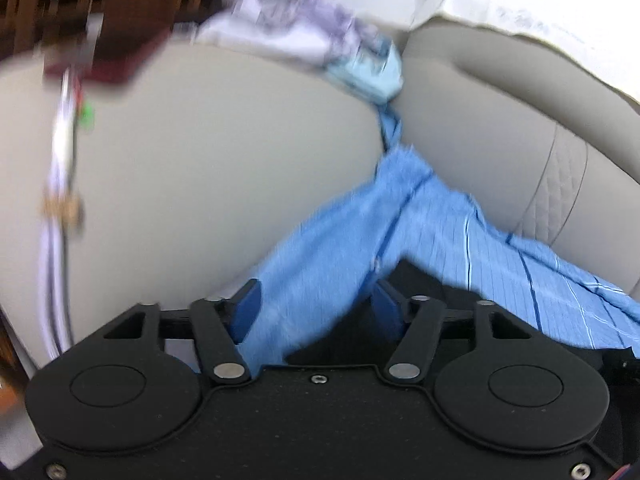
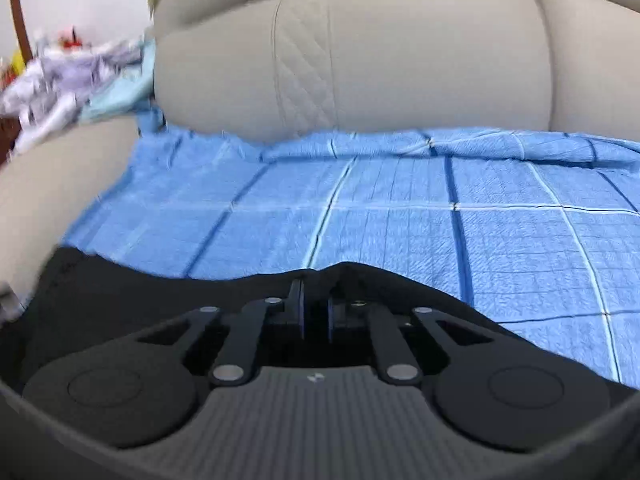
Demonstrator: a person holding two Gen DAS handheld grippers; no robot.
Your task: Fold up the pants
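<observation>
Black pants (image 2: 120,292) lie on a blue checked blanket (image 2: 400,220) spread over a beige sofa seat. My right gripper (image 2: 316,312) is shut on the black pants fabric, which bunches up over its fingers. In the left wrist view my left gripper (image 1: 316,308) stands open, its blue pads (image 1: 248,308) wide apart over the blanket (image 1: 420,220), with dark pants fabric (image 1: 432,284) just past the right pad. Nothing is pinched between its pads.
The beige sofa backrest (image 2: 360,52) rises behind the blanket and an armrest (image 1: 200,140) bulges on the left. A heap of white, lilac and pale blue laundry (image 1: 320,28) sits on the armrest. White cables (image 1: 60,160) hang at the far left.
</observation>
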